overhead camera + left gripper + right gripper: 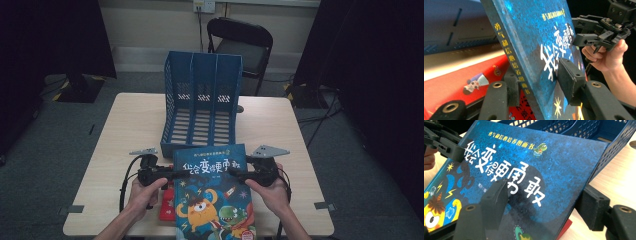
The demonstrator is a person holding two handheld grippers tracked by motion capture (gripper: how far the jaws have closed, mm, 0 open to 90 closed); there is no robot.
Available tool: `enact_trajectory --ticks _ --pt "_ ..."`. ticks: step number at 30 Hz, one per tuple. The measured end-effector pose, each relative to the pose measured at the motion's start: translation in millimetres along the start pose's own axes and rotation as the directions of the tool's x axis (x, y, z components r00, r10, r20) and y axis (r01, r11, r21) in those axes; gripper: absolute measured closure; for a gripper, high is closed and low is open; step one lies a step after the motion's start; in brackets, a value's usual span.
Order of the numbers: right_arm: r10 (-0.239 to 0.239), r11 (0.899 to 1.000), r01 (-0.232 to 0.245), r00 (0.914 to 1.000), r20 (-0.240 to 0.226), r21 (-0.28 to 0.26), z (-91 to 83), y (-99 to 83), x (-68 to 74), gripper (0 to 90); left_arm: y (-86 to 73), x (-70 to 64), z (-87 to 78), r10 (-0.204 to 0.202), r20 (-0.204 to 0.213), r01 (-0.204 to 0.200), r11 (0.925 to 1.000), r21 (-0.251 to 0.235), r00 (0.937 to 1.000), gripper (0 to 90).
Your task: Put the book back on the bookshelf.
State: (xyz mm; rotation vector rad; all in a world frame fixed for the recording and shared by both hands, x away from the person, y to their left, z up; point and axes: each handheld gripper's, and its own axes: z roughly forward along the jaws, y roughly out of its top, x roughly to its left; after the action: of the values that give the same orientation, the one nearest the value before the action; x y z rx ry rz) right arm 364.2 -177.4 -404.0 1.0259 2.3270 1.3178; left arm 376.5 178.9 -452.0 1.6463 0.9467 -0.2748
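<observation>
blue book (214, 192) lengthwise twd rack (202, 107) (top tilted up)

- The left gripper (537, 82) clamps the spine edge of a blue picture book (536, 40), one jaw on the cover, one beneath.
- The book tilts up off a red book (461, 77) lying under it.
- Far right, a hand (606, 56) holds the right gripper (577, 31) at the blue book's other edge.
- A blue file rack (446, 22) stands far left.

From my high view the room reads dim, dark at both sides, with soft overhead light on the table (125, 130). Close to my jaws the blue book (564, 165) looks grainy, and both gripper views bend at their edges.
</observation>
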Motion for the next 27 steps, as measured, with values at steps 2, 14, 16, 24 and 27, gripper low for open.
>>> enact_trajectory --ticks 2,14,16,24,27 --pt "0.002 1.000 -0.002 1.0000 0.000 -0.004 0.6 4.2 -0.2 30.5 4.3 -2.3 -1.6 0.016 -0.016 -0.016 0.9999 0.001 0.9997 55.3" --pt "0.015 0.999 -0.015 0.9998 -0.011 -0.051 1.5 23.3 2.6 32.2 21.7 -14.0 -0.4 0.026 0.046 -0.023 0.9984 -0.052 0.9986 58.8" --pt "0.027 0.997 -0.027 0.9996 -0.001 -0.071 0.7 25.8 4.3 32.2 23.7 -13.0 -0.8 0.009 0.086 -0.002 0.9964 -0.085 0.9962 62.3" --pt "0.020 0.994 -0.021 0.9998 -0.009 -0.108 -4.8 33.5 3.1 32.1 34.9 -20.6 -5.9 0.028 0.108 -0.017 0.9944 -0.104 0.9938 68.1" --pt "0.016 0.993 -0.018 0.9998 -0.013 -0.120 -8.2 36.0 2.4 31.6 38.3 -28.2 -8.1 0.050 0.118 -0.036 0.9924 -0.117 0.9917 70.0"
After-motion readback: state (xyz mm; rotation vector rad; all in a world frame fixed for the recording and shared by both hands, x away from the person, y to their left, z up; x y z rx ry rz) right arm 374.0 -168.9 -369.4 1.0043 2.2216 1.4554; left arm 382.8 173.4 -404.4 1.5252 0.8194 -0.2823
